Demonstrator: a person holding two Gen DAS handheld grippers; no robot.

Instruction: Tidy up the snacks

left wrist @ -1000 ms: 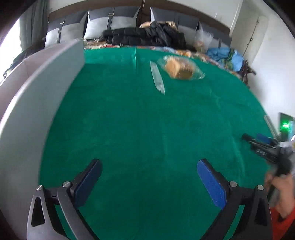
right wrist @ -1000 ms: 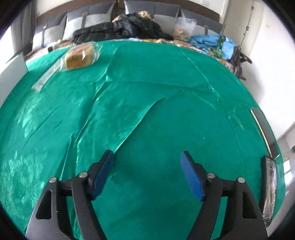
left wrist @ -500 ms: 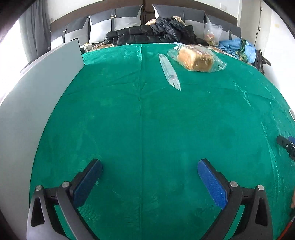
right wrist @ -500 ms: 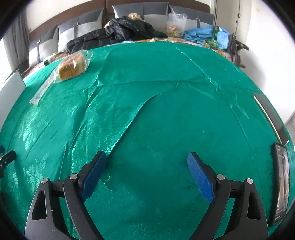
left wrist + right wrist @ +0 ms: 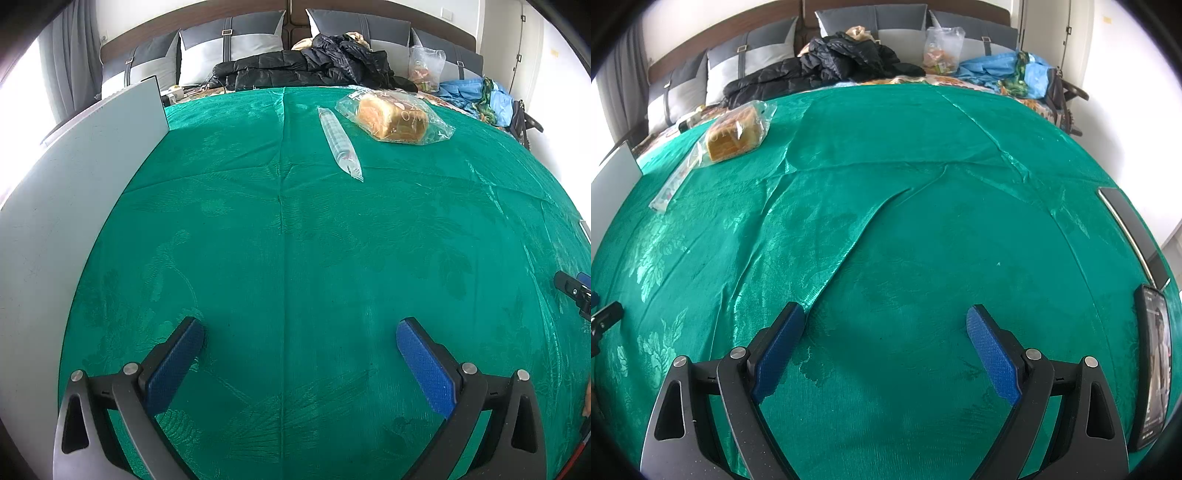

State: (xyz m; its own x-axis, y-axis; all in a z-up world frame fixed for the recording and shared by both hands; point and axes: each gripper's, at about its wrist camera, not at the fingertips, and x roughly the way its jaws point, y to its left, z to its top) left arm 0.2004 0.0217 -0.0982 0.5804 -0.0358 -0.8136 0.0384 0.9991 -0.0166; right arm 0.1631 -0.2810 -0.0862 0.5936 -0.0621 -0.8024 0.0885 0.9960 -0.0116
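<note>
A loaf of bread in a clear bag (image 5: pixel 393 118) lies at the far side of the green tablecloth (image 5: pixel 295 240). A long clear packet (image 5: pixel 339 142) lies just left of it. Both also show in the right wrist view, the bread (image 5: pixel 735 134) at the far left and the packet (image 5: pixel 674 184) beside it. My left gripper (image 5: pixel 300 332) is open and empty, low over the near cloth. My right gripper (image 5: pixel 885 319) is open and empty, also over the near cloth. Both snacks lie far ahead of the grippers.
A tall grey panel (image 5: pixel 66 192) stands along the table's left edge. A phone (image 5: pixel 1154 373) and a dark flat device (image 5: pixel 1132 229) lie at the right edge. A black jacket (image 5: pixel 314 66), pillows and bags lie on the bed behind the table.
The left wrist view has swung left and steadied, so the bread now sits further right. The right gripper's jaws have spread wider. Nothing was picked up.
</note>
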